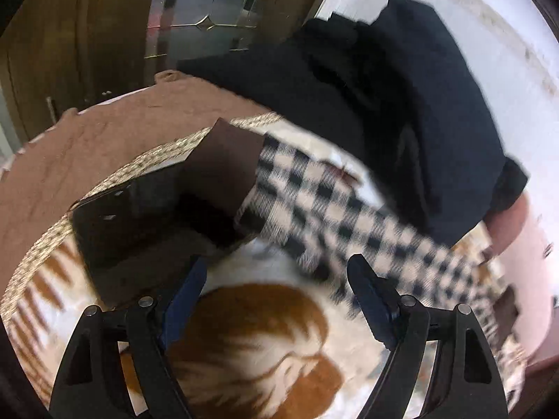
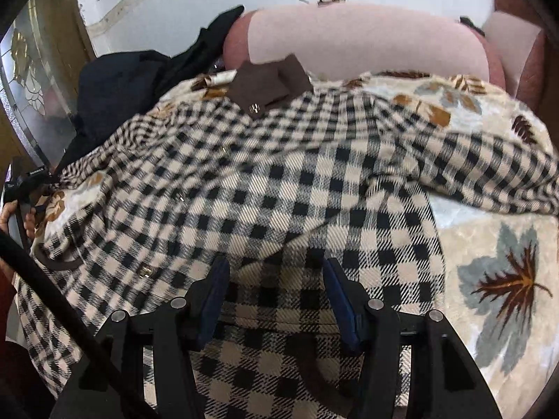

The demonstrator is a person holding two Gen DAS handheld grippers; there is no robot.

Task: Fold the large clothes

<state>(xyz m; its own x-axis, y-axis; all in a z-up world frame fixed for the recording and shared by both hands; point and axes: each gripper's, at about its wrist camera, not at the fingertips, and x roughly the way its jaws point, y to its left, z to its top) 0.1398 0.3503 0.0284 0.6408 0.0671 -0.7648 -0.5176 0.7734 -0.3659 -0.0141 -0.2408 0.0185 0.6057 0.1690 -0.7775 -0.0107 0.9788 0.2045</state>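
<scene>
Your right gripper [image 2: 276, 300] stands wide open and empty right over the checked coat [image 2: 265, 188], which spreads up the frame toward its brown collar [image 2: 269, 85] at upper centre, so this hand is the nearer one. Your left gripper [image 1: 276, 300], equally open and empty, hovers over the leaf-print blanket [image 1: 251, 342], the coat's sleeve running from its brown cuff [image 1: 223, 164] down to lower right. Only the left view shows the dark garments [image 1: 401, 104] piled beyond.
</scene>
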